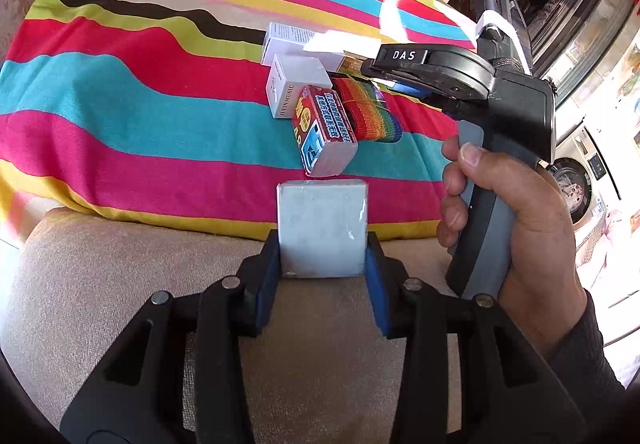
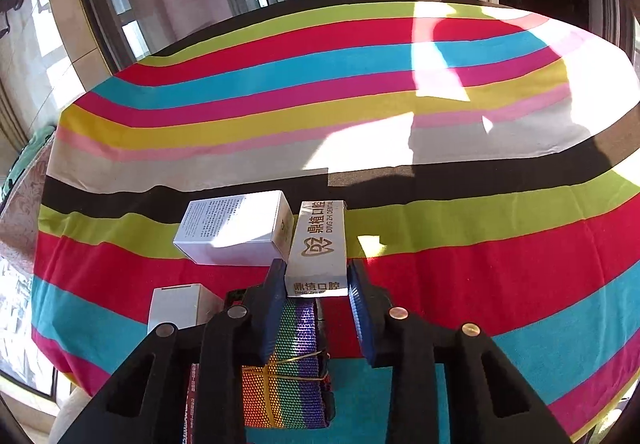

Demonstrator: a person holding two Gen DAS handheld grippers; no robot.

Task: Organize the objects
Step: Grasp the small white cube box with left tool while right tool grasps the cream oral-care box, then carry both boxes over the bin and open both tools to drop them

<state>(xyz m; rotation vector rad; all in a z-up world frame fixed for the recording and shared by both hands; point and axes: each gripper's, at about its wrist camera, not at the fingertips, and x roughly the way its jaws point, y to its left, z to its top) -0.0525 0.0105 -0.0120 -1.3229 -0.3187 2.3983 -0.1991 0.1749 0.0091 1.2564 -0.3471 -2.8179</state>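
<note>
My left gripper is shut on a pale grey-white box, held above the beige sofa edge, just short of the cluster. The cluster on the striped cloth holds a red printed box, a white JEVIN MUSIC box, a white text box and a rolled rainbow strap. My right gripper is open, its blue pads on either side of the near end of a white dental box; a gap shows on the right side. The strap lies under the right gripper.
The striped cloth covers a cushion; much of it to the right of the cluster is bare. The beige sofa arm lies below the left gripper. Windows stand behind; a washing machine stands at the far right.
</note>
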